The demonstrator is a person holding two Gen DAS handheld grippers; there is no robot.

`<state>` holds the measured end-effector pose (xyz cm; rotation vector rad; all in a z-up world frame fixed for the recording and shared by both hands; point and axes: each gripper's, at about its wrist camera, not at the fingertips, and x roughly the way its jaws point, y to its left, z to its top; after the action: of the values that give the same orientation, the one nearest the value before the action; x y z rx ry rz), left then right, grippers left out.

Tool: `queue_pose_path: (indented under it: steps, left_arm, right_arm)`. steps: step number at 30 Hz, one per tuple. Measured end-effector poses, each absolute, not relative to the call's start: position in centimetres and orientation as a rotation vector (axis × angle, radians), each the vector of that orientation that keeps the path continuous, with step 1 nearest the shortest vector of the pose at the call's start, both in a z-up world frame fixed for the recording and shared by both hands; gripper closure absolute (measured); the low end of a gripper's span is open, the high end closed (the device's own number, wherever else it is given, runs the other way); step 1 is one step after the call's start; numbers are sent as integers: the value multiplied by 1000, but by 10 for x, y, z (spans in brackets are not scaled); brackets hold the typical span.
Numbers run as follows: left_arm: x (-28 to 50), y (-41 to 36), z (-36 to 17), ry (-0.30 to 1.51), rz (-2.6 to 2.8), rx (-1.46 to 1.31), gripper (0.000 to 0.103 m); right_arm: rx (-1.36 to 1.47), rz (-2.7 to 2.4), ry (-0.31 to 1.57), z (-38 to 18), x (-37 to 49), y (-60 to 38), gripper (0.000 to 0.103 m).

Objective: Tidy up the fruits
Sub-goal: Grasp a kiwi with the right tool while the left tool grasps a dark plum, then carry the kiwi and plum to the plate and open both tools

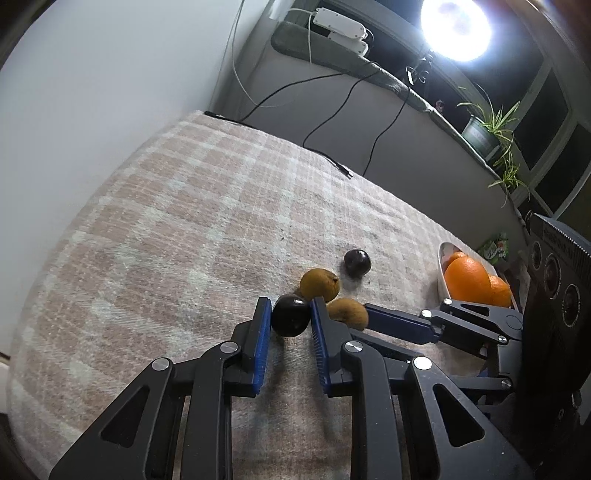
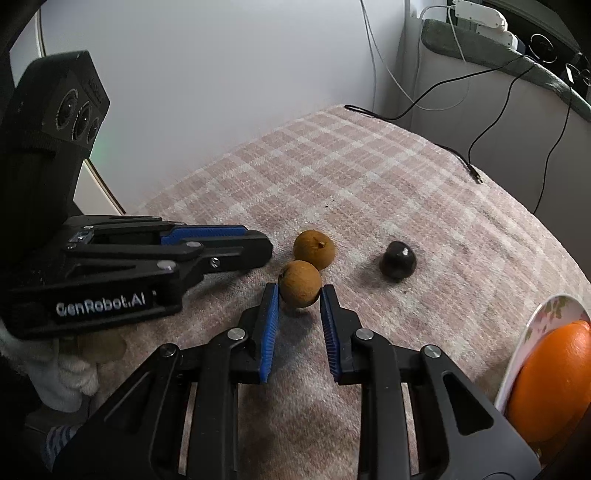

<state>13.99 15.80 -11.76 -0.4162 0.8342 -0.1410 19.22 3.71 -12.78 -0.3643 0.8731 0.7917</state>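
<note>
My left gripper is shut on a dark plum resting on the plaid cloth. My right gripper has its blue pads on both sides of a brown kiwi, touching it. A second kiwi lies just behind it; it also shows in the left wrist view. Another dark plum lies alone to the right; it also shows in the left wrist view. The left gripper shows from the side in the right wrist view.
A white plate with oranges stands at the right edge of the plaid-covered table. Black cables lie across the far corner. A sill with a potted plant and a bright lamp runs behind.
</note>
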Motion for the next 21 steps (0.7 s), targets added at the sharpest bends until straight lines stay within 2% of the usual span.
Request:
queue_pose_path:
  steps: [21]
  left_arm:
    - [141,94,-80,780,-228,-357,83]
  right_arm:
    - [-226,715,761,-61,185,-71,79]
